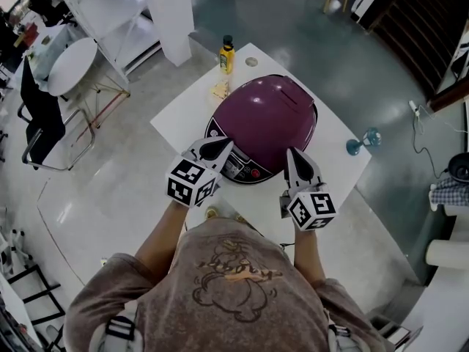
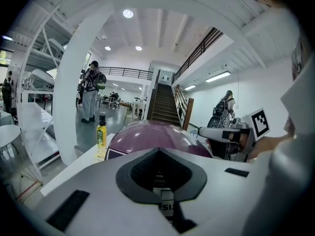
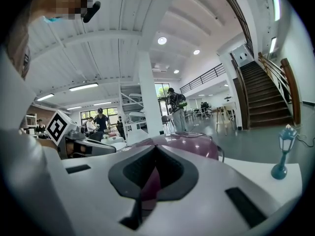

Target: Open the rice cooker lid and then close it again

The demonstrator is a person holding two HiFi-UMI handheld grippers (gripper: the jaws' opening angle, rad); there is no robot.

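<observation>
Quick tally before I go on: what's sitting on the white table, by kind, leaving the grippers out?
Glossy purple domed rice cooker: 1
Yellow bottle with dark cap: 1
Teal lantern-shaped ornament: 1
Small pale item beside the bottle, too small to identify: 1
Small round grey disc: 1
Total: 5

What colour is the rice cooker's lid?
The lid is a glossy deep purple. It shows best in the head view.

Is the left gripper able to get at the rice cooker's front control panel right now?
Probably yes: the left gripper, jaws shut, sits beside the control panel of the rice cooker, with nothing between them.
</observation>
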